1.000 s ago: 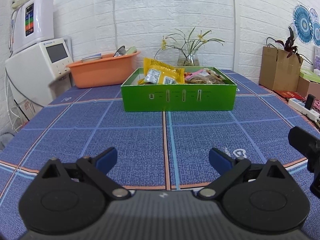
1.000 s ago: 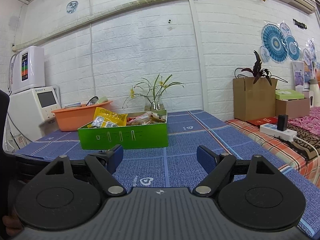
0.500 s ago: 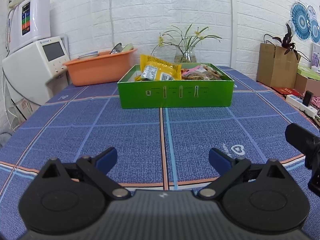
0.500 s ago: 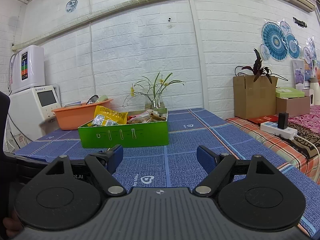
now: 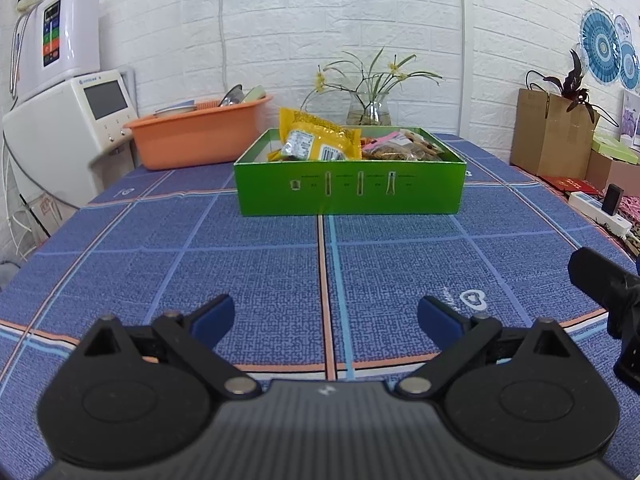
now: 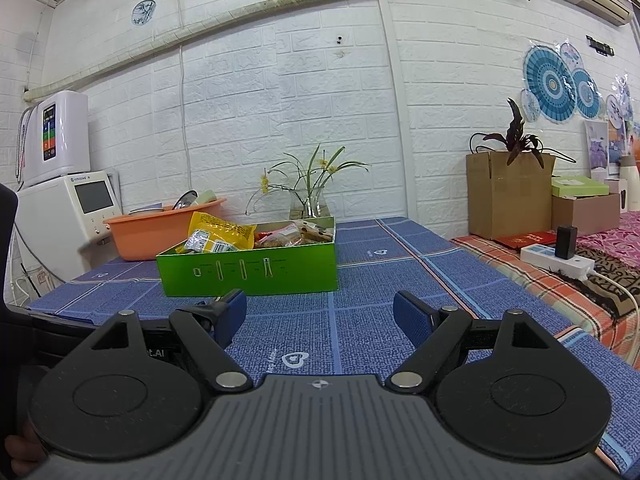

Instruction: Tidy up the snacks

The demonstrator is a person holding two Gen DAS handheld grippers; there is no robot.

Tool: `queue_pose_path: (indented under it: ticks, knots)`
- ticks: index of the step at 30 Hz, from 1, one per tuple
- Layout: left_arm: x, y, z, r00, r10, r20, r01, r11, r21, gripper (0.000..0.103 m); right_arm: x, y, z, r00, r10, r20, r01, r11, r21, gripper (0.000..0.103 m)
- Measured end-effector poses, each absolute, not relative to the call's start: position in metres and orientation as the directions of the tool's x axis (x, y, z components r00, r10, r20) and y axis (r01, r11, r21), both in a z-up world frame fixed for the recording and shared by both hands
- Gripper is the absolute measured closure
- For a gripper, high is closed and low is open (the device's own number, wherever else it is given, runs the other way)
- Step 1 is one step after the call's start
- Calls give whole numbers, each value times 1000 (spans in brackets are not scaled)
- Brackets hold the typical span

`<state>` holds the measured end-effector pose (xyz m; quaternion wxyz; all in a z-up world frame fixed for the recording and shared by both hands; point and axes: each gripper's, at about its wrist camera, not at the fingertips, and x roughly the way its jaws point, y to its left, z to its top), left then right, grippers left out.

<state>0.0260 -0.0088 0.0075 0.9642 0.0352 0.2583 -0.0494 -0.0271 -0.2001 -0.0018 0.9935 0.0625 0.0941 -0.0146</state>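
Observation:
A green box (image 5: 350, 188) stands on the blue patterned tablecloth (image 5: 280, 264), far ahead of both grippers. It holds a yellow snack bag (image 5: 316, 140) on the left and brownish snack packs (image 5: 404, 148) on the right. The box also shows in the right wrist view (image 6: 250, 268) with the yellow bag (image 6: 220, 234). My left gripper (image 5: 325, 316) is open and empty, low over the near table. My right gripper (image 6: 320, 312) is open and empty; part of it shows at the left wrist view's right edge (image 5: 604, 284).
An orange basin (image 5: 196, 136) with dishes and a white appliance (image 5: 64, 120) stand at the back left. A glass vase with flowers (image 5: 368, 108) stands behind the box. A cardboard box (image 6: 508, 196) and a power strip (image 6: 556, 256) lie to the right.
Both views have shifted slightly; the green box appears a little lower and nearer in the left wrist view. Both grippers stay open and empty.

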Motion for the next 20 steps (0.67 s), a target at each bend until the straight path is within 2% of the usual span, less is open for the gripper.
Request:
queue_pose_path:
  ticks: [20]
  knots:
    - [20, -6, 9, 871, -101, -480, 129, 991, 26, 5, -27, -200, -2, 982, -17, -189, 41, 992, 121, 0]
